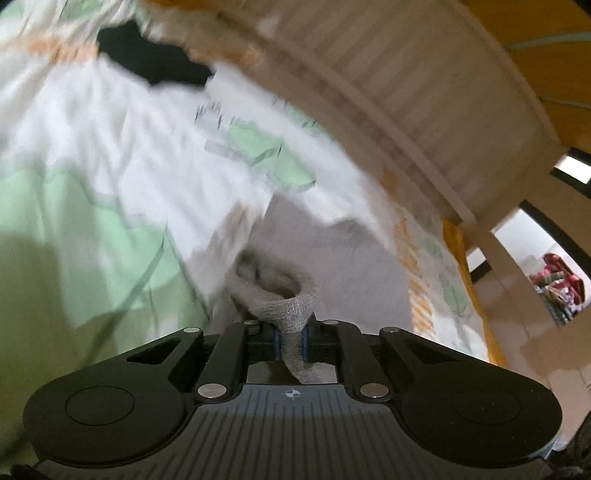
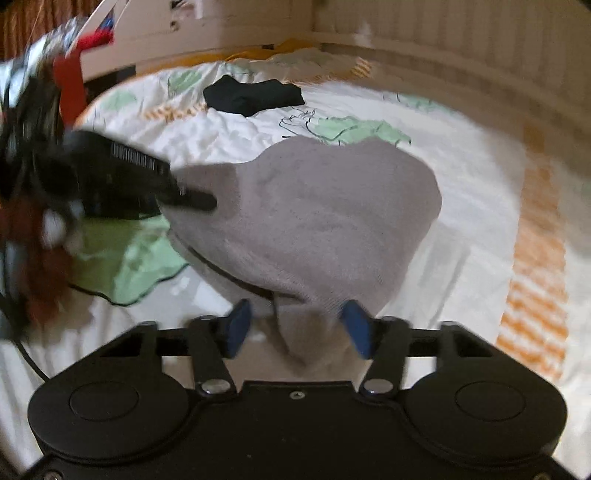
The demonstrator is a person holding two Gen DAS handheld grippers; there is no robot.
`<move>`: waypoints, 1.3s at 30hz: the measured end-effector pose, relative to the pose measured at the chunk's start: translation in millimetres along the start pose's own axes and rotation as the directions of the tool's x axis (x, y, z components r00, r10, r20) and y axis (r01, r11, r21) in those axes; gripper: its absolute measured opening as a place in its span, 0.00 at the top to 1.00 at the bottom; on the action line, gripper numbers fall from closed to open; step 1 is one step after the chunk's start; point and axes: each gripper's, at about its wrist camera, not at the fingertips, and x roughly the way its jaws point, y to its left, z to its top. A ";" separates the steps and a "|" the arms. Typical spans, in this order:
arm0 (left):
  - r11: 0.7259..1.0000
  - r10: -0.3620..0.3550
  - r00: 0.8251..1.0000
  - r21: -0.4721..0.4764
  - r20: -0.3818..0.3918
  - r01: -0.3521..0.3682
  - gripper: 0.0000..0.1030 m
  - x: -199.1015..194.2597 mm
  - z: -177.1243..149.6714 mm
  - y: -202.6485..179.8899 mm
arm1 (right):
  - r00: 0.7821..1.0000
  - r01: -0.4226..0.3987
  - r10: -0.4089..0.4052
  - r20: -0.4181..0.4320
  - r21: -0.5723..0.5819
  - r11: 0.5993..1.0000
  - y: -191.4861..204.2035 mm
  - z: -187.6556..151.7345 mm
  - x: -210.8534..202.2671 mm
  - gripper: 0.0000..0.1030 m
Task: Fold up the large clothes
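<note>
A grey knitted garment [image 2: 314, 214] is lifted over the bed, which is covered by a white sheet [image 2: 461, 206] with green and orange prints. In the left wrist view my left gripper [image 1: 291, 332] is shut on a bunched corner of the grey garment [image 1: 288, 302]. The right wrist view shows the same left gripper [image 2: 192, 195], blurred, at the garment's left edge. My right gripper [image 2: 297, 328] is open, its blue pads [image 2: 236, 328] apart. A narrow hanging end of the garment lies between them and brushes only the right-hand pad.
A black garment [image 2: 255, 96] lies folded farther up the bed, also seen as the black garment [image 1: 147, 55]. A white slatted bed frame [image 2: 443, 29] runs along the far side. Red and patterned clothes [image 1: 557, 284] sit beyond the bed. Blurred red fabric [image 2: 40, 258] is at the left.
</note>
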 end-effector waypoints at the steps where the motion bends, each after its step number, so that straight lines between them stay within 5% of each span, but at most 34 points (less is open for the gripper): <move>1: 1.000 0.002 1.000 0.002 0.008 -0.002 0.91 -2.2 5.4 0.5 | 1.000 0.014 -0.013 0.019 -0.013 1.000 0.9 2.7 -2.4 0.78; 4: 0.998 0.051 0.998 -0.026 -0.026 -0.052 0.91 2.6 8.0 10.7 | 0.998 -0.011 0.014 0.062 -0.052 0.999 5.1 8.7 -9.6 0.81; 9: 0.985 0.163 0.979 -0.039 -0.125 -0.169 0.87 24.6 -5.3 31.0 | 0.992 -0.105 0.093 -0.088 -0.138 0.985 28.4 -9.6 25.3 0.81; 12: 0.987 0.152 0.980 -0.033 -0.132 -0.157 0.84 19.8 -2.2 29.2 | 0.980 -0.155 0.140 -0.144 -0.103 0.983 30.9 -15.2 38.8 0.82; 15: 0.988 0.134 0.986 -0.063 -0.096 -0.140 0.70 1.6 1.9 25.5 | 0.976 -0.203 0.200 -0.082 -0.026 0.979 17.3 -7.0 21.6 0.75; 18: 0.988 0.155 0.988 -0.004 0.006 -0.155 0.52 -21.5 6.2 10.4 | 0.971 -0.240 0.239 0.025 0.099 0.966 -13.2 9.2 -3.0 0.57; 20: 0.986 0.151 0.987 0.056 0.063 -0.155 0.45 -28.6 10.4 -3.0 | 0.969 -0.240 0.228 0.092 0.159 0.958 -31.9 19.4 -11.6 0.44; 23: 0.972 0.133 0.987 0.182 0.092 -0.148 0.39 -20.5 18.0 -23.2 | 0.976 -0.190 0.163 0.142 0.206 0.960 -57.8 35.8 -6.8 0.43; 29: 0.958 0.111 0.992 0.271 -0.051 -0.093 0.37 31.8 15.5 -35.5 | 0.976 -0.068 0.011 0.218 0.256 0.964 -88.9 71.9 35.1 0.43; 31: 0.959 0.113 0.989 0.272 -0.091 -0.084 0.37 42.7 12.5 -32.7 | 0.973 -0.046 -0.018 0.230 0.268 0.962 -93.6 81.9 49.1 0.50; 39: 0.951 0.136 0.985 0.294 -0.108 -0.099 0.37 41.4 6.1 -26.9 | 0.999 0.017 -0.024 0.046 0.139 0.990 -67.6 76.4 132.2 0.59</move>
